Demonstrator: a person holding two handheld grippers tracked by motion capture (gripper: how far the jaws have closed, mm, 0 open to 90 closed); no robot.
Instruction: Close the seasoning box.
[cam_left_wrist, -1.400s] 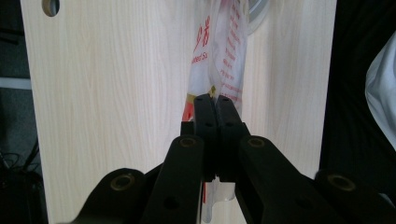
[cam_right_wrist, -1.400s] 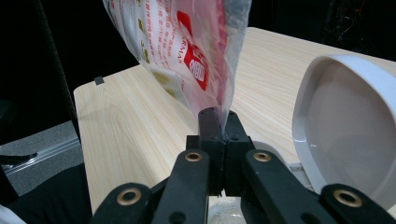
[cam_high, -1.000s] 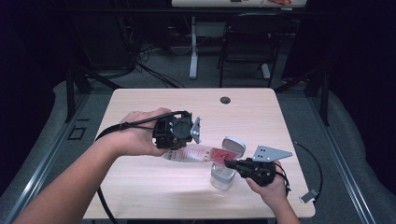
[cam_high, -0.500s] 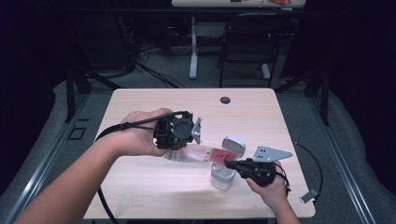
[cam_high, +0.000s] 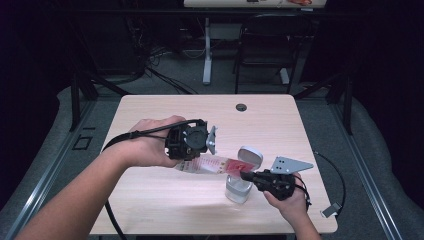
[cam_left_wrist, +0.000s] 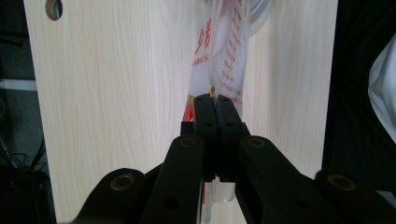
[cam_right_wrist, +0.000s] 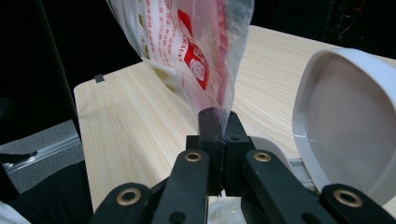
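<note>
Nearest to me, the right gripper has its jaws closed on one end of the bag; in the right gripper view the bag rises from the pinched jaws as a clear, crinkled plastic pouch with red panels and red lettering. Just below that gripper I see a small clear tub standing on the worktop, its white hinged lid tipped open; the lid appears as a pale oval dish at the right of the right gripper view. The bag hangs above the worktop, stretched almost level between the two grippers, its red end over the tub. Farther off, the left gripper has its jaws closed on the bag's other, clearer end; in the left gripper view the film runs straight out from the shut jaws, red print on white. Beyond, a dark hole marks the worktop's far edge.
</note>
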